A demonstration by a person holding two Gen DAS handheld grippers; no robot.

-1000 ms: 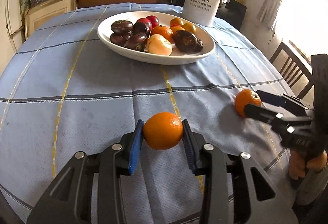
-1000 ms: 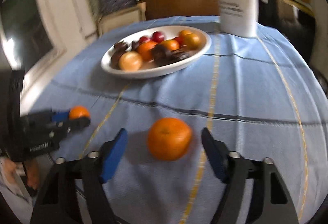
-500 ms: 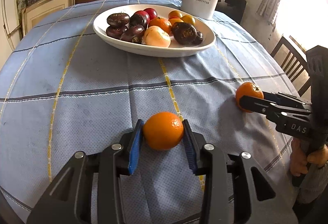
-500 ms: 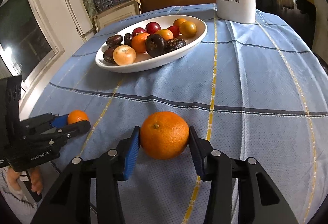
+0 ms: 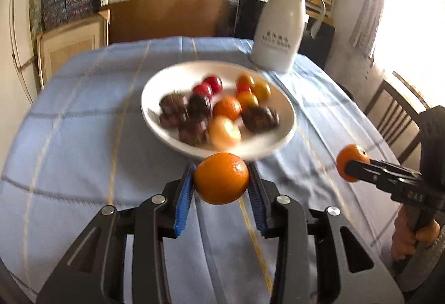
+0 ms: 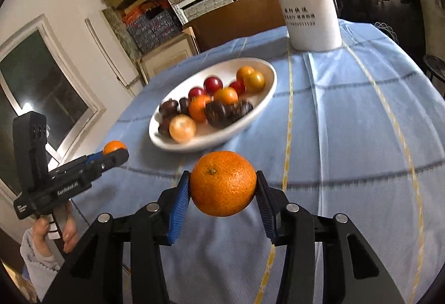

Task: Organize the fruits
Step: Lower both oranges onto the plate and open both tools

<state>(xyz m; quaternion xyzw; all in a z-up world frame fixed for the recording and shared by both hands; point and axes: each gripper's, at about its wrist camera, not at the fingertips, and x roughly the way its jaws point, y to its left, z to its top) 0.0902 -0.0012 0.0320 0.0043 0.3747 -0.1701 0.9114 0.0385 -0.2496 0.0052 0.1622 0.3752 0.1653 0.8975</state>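
Observation:
My left gripper (image 5: pixel 221 180) is shut on an orange (image 5: pixel 221 178) and holds it in the air, just in front of the near rim of the white fruit plate (image 5: pixel 155 125). My right gripper (image 6: pixel 222 184) is shut on a second orange (image 6: pixel 222 183), also lifted above the blue tablecloth, short of the plate (image 6: pixel 267 86). The plate holds several dark, red, orange and yellow fruits. The right gripper with its orange (image 5: pixel 351 162) shows at the right of the left wrist view. The left gripper with its orange (image 6: pixel 114 147) shows at the left of the right wrist view.
A tall white jug (image 5: pixel 281 34) stands behind the plate, also in the right wrist view (image 6: pixel 308 3). The table has a blue checked cloth (image 5: pixel 69 123). A wooden chair (image 5: pixel 395 114) stands at the right edge. Shelves with boxes fill the back wall.
Both grippers have lifted their oranges off the cloth and moved forward toward the plate. The right gripper closed on its orange one second ago.

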